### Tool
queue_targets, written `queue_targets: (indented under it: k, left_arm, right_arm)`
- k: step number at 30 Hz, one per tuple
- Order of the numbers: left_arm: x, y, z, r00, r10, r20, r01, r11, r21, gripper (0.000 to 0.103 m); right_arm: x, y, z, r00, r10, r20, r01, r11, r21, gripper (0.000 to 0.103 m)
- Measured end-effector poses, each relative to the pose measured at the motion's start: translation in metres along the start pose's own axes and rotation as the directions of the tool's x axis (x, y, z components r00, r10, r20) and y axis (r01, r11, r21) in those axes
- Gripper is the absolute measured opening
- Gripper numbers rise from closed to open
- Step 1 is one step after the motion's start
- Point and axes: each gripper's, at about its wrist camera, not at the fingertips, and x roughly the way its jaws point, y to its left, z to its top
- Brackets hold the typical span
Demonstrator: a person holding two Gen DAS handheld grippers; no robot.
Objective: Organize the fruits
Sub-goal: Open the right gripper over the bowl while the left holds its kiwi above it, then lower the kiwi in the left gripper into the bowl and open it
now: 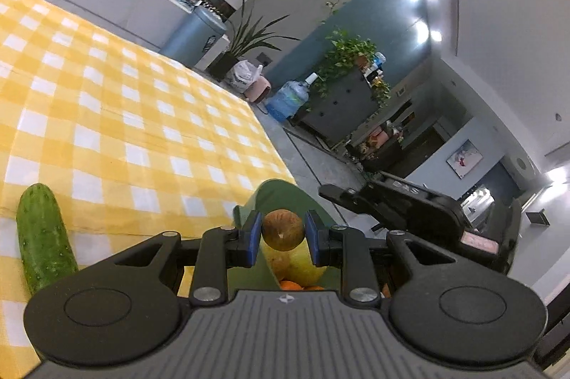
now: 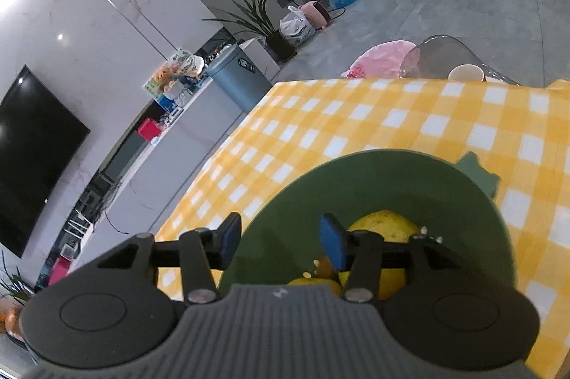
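My left gripper is shut on a small round brown fruit, which its blue pads press from both sides. It hangs just above a green bowl holding a yellow fruit and oranges. In the right wrist view my right gripper stands open over the near-left part of the same green bowl, with nothing between its fingers. A large yellow fruit lies in the bowl under the right finger, and a second yellow one sits nearer.
A cucumber lies on the yellow checked tablecloth to the left of the bowl. The right tool's black body is close on the right. A clear chair and a cup stand beyond the table's far edge.
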Motion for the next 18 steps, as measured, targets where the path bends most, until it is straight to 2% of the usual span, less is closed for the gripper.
queue_targets:
  k: [4,6,9,11,14,16,18]
  left_arm:
    - [0.012,-0.003,-0.001,0.996,-0.063,-0.063,0.064,0.998,0.006,0.029]
    - [0.021,-0.004,-0.003,0.983,-0.141,-0.117,0.137,0.99,-0.038,0.029]
    - [0.026,-0.002,-0.006,0.969,-0.22,-0.116,0.208,0.972,-0.108,0.029]
    - [0.03,-0.001,-0.005,0.965,-0.229,-0.128,0.214,0.969,-0.12,0.029]
    - [0.038,-0.007,-0.006,0.969,-0.198,-0.148,0.185,0.978,-0.099,0.029]
    - [0.048,-0.017,-0.007,0.963,-0.196,-0.187,0.181,0.979,-0.093,0.029]
    - [0.059,-0.033,-0.013,0.956,-0.188,-0.226,0.179,0.982,-0.06,0.029]
  right_arm:
    - [-0.025,-0.016,0.003,0.998,0.038,0.043,-0.039,0.999,0.027,0.048]
    - [-0.044,-0.027,0.001,0.996,0.058,0.071,-0.06,0.998,0.031,0.048]
    - [-0.066,-0.047,-0.002,0.991,0.072,0.112,-0.075,0.997,0.026,0.048]
    - [-0.077,-0.062,-0.001,0.989,0.07,0.133,-0.078,0.995,0.054,0.048]
    - [-0.088,-0.083,0.006,0.984,0.085,0.159,-0.105,0.987,0.119,0.048]
    - [-0.093,-0.091,0.01,0.98,0.105,0.168,-0.131,0.98,0.149,0.048]
    - [-0.096,-0.095,0.014,0.982,0.087,0.166,-0.114,0.981,0.157,0.048]
